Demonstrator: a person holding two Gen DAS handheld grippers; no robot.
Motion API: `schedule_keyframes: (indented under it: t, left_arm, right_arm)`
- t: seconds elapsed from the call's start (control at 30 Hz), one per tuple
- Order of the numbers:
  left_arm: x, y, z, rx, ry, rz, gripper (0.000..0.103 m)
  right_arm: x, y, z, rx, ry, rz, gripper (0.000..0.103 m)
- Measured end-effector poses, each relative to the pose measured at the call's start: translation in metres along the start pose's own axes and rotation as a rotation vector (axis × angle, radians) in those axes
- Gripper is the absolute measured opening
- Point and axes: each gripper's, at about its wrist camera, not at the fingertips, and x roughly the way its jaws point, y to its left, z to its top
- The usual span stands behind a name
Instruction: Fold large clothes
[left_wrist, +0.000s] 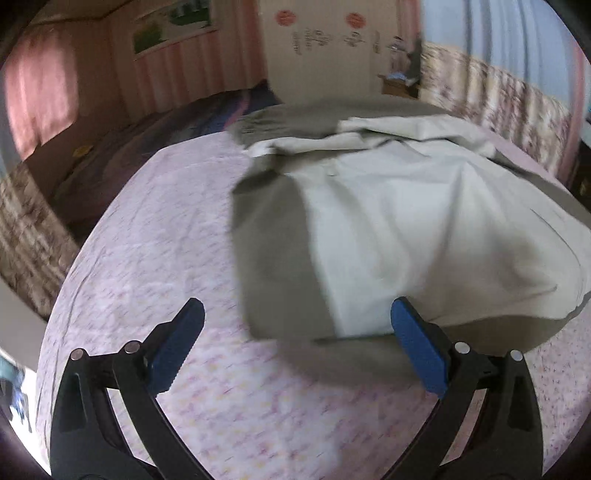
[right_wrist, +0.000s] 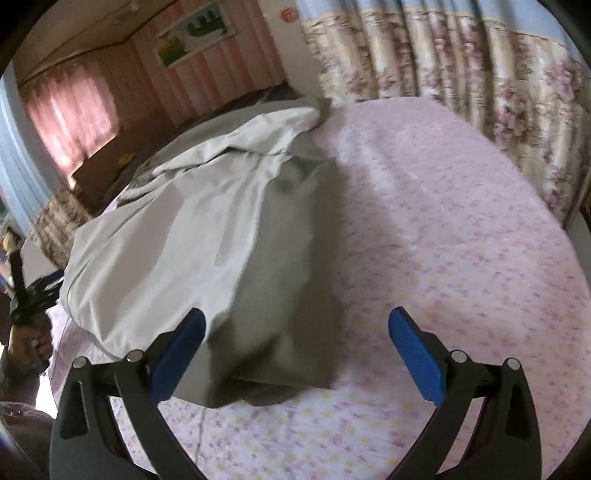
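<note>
- Garment (left_wrist: 388, 221) first: a big pale grey-green piece of clothing, partly folded over itself, with a lighter panel on top and a darker olive layer showing along one side and under the near edge. It lies spread on the bed, rumpled up at the far end.
- Bed sheet (left_wrist: 155, 236) under it is pink with a tiny flower print and covers most of both views; no boxes, baskets or bins anywhere that I can see.
- Curtain (right_wrist: 480, 74) behind the bed is floral, beige and pink, with blue at the top.
- Left gripper (left_wrist: 297, 339) hangs over the sheet at the garment's near edge, jaws spread wide, nothing between the blue pads (left_wrist: 177, 350). One pad sits in front of the cloth, and I can't tell if it touches.
- Right gripper (right_wrist: 295, 354) is the same deal: wide apart, gripping nothing, the garment's near corner just beyond it.
- Hard to make out: both views are motion-blurred, so seams and buttons are mush. A hand (right_wrist: 26, 343) is cut off at the right view's left edge.
</note>
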Motion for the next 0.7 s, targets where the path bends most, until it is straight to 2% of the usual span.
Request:
schedule_keyframes:
  t: [0.03,0.07,0.13,0.17,0.2,0.3,0.33,0.37,0.47,0.63,0.7]
  left_arm:
    - [0.006,-0.005,0.002,0.011,0.009,-0.01,0.1]
    - [0.014,-0.011,0.006,0.019,0.027,-0.024,0.1]
    - [0.027,-0.02,0.01,0.022,0.044,-0.044,0.1]
    - [0.033,-0.023,0.012,0.025,0.061,-0.054,0.098]
    - [0.036,-0.026,0.016,0.03,0.062,-0.077,0.095]
    - [0.039,-0.028,0.023,0.026,0.051,-0.104,0.072]
    - [0.037,-0.027,0.026,0.018,0.042,-0.114,0.057]
    - [0.031,-0.023,0.032,-0.002,0.03,-0.141,0.045]
    - [0.005,-0.012,0.055,-0.026,-0.008,-0.186,0.029]
    - [-0.058,-0.001,0.098,-0.008,-0.079,-0.216,0.028]
    - [-0.077,0.001,0.107,0.003,-0.09,-0.21,0.034]
  right_arm:
    - [0.003,0.007,-0.001,-0.031,0.006,0.009,0.075]
    - [0.006,0.013,-0.002,-0.058,0.01,0.0,0.071]
    - [0.009,0.02,-0.003,-0.097,0.023,-0.002,0.05]
    - [0.009,0.02,-0.003,-0.099,0.023,0.013,0.046]
    - [0.008,0.021,-0.002,-0.101,0.019,0.024,0.038]
    - [0.002,0.027,0.001,-0.114,-0.005,0.045,0.021]
    - [-0.004,0.028,0.008,-0.103,-0.032,0.07,0.018]
    - [-0.01,0.029,0.015,-0.096,-0.055,0.087,0.017]
    - [-0.041,0.032,0.048,-0.078,-0.154,0.151,0.014]
    - [-0.079,0.028,0.1,-0.049,-0.248,0.233,0.013]
    - [-0.092,0.028,0.109,-0.052,-0.246,0.245,0.014]
